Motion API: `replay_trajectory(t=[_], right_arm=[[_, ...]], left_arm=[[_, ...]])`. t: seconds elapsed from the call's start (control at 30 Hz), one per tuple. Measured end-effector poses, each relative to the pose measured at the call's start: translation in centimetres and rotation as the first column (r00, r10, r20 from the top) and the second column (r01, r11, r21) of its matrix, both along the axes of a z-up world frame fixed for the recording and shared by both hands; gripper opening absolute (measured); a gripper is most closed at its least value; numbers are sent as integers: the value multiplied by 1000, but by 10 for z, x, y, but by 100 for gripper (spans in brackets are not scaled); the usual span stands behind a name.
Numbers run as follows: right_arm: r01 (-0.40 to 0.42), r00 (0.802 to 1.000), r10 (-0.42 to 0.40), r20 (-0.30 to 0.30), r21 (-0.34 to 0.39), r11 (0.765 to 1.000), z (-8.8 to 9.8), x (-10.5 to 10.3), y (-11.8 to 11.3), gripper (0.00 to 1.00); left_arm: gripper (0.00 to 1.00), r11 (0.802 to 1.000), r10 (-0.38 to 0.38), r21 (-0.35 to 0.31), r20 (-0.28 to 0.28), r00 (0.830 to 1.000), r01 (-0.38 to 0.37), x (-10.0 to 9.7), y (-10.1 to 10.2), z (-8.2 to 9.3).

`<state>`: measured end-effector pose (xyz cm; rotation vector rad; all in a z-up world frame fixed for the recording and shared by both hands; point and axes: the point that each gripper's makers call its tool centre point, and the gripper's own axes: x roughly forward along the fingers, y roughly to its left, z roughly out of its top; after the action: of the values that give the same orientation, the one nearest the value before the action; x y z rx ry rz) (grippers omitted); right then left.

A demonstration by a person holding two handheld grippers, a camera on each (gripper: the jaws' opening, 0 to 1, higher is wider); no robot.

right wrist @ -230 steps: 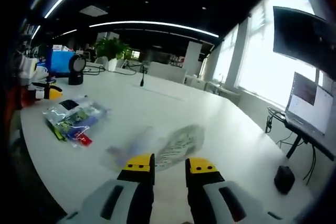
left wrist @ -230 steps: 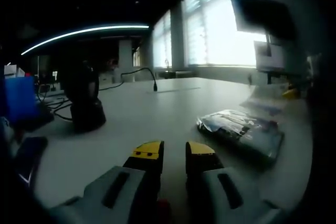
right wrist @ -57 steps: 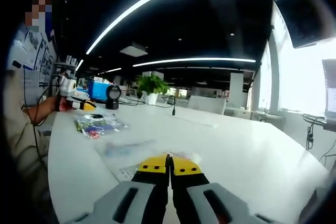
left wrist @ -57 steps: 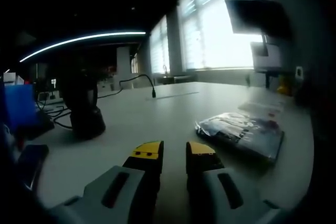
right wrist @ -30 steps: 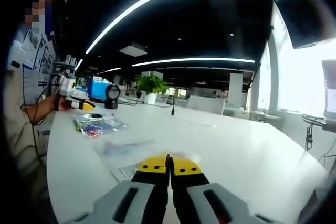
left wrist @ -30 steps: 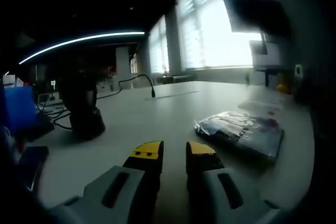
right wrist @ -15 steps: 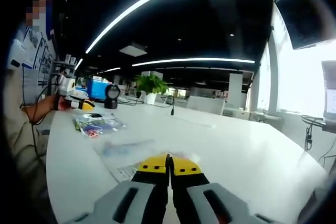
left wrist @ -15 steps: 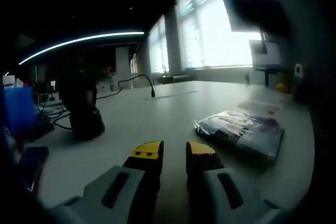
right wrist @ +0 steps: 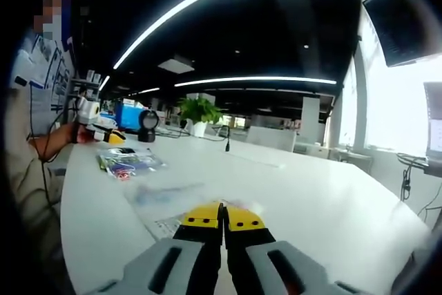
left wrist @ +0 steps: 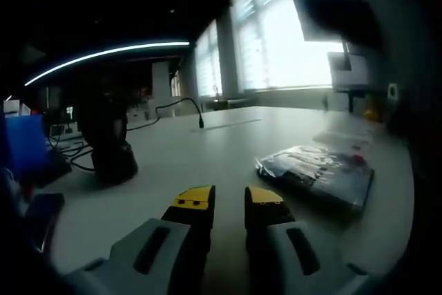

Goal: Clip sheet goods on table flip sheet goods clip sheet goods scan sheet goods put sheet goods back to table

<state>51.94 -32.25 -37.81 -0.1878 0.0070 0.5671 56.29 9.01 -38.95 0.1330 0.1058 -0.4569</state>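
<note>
Matt white table [right wrist: 324, 198], smooth, faint sheen near windows. Sheet goods [right wrist: 166, 202] in thin clear film, slightly crinkled, printed paper inside. Second packet [left wrist: 318, 174] glossy clear plastic, wrinkled. Jaw tips on right gripper [right wrist: 222, 213] and left gripper [left wrist: 229, 198] yellow matt plastic, bodies grey moulded plastic. Scanner [left wrist: 110, 139] black, matt.

The left hand-held gripper [left wrist: 228, 200], jaws apart, sits low over the counter [left wrist: 207, 150], a plastic-wrapped packet [left wrist: 316, 174] lying right of it.

A potted plant [right wrist: 199, 110], a blue box [right wrist: 128, 115] and a gooseneck microphone [left wrist: 201, 111] stand along the table's far side.
</note>
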Motion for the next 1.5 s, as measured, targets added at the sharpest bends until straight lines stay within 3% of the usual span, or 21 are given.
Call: replay_trajectory(t=[1.5], right_arm=[[9,1000,-9,4,-4,1000,-1,1,-2,0]], left_arm=[[10,1000,-1,8,2,1000,1,0,-1,0]])
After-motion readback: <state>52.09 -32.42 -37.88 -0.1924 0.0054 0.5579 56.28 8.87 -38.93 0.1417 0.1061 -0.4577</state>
